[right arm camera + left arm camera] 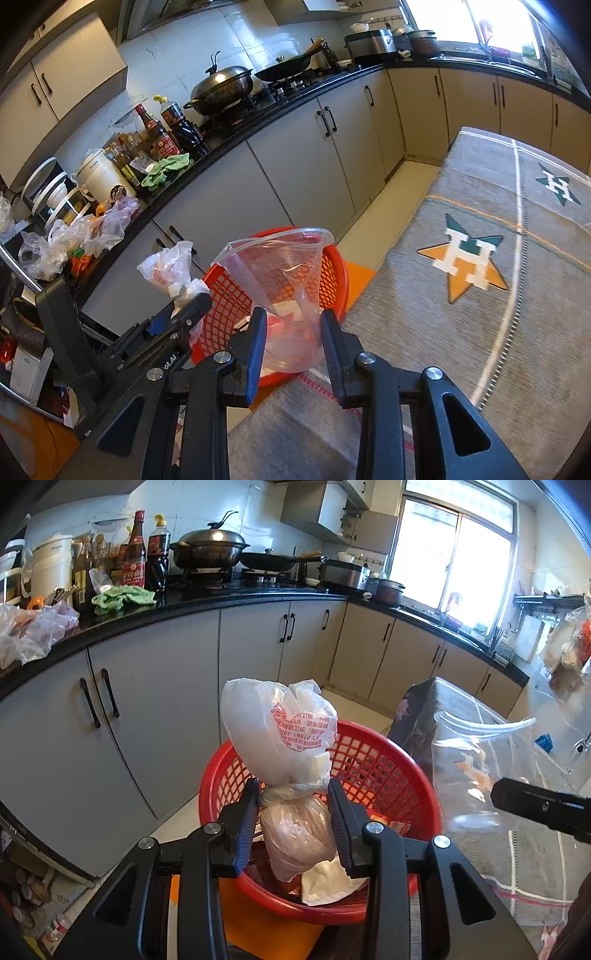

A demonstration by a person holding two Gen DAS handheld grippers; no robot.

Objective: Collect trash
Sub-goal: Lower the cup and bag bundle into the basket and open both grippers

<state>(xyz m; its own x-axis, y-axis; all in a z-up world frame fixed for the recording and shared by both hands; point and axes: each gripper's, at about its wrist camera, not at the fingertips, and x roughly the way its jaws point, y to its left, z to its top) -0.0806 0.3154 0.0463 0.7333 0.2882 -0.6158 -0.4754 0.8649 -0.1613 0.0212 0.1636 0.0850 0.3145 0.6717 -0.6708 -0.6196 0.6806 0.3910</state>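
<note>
Hovering over the red basket (388,771), the left gripper (293,805) pinches a knotted white bag (277,731) at its neck, while the right gripper (293,332) clamps a clear plastic bag (284,266) above the basket's rim. Both look close to being dropped in; loose bags (74,236) on the counter beyond the basket seemingly remain. Only the left view shows wrappers already inside the basket.

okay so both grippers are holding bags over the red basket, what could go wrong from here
The left gripper pinches the knotted white bag only at its twisted neck, with the full lower part hanging free; it might slip or tear. The right gripper holds a clear, limp bag near the red basket rim, so it could drop outside onto the cloth-covered table. The grippers are close together and could bump.
</note>
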